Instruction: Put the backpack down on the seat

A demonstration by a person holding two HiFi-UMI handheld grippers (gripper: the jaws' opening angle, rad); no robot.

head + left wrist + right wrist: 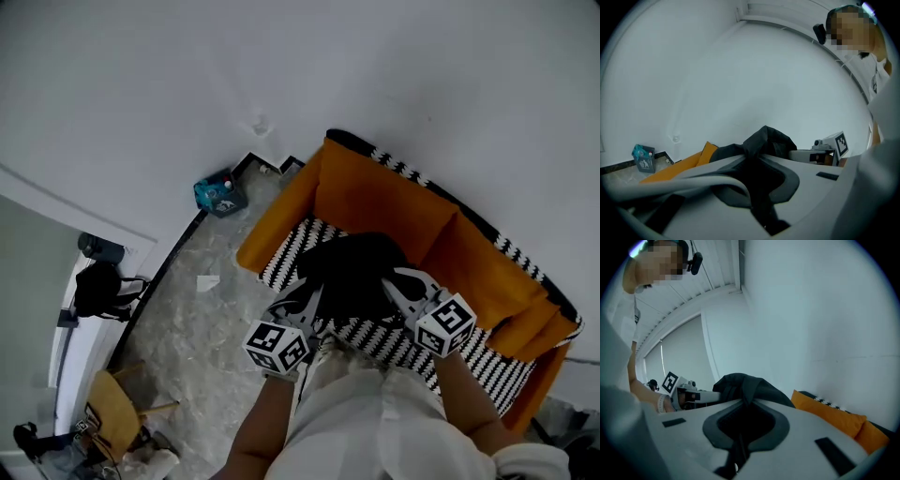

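A black backpack (352,267) hangs between my two grippers, just over the black-and-white patterned seat (292,246) of an orange sofa (375,202). My left gripper (302,302) is shut on a fold of the bag's fabric at its left side. The right gripper (396,284) is shut on the fabric at the right side. In the left gripper view the jaws (757,157) pinch dark cloth, and the backpack (771,138) bulges beyond them. The right gripper view shows the same: jaws (743,401) closed on the backpack (740,383). The bag's underside is hidden.
The sofa stands against a white wall. A teal box (217,192) sits on the marbled floor in the corner to its left. Further left are a black bag (98,289) and a wooden chair (112,412). The person's light trousers fill the bottom of the head view.
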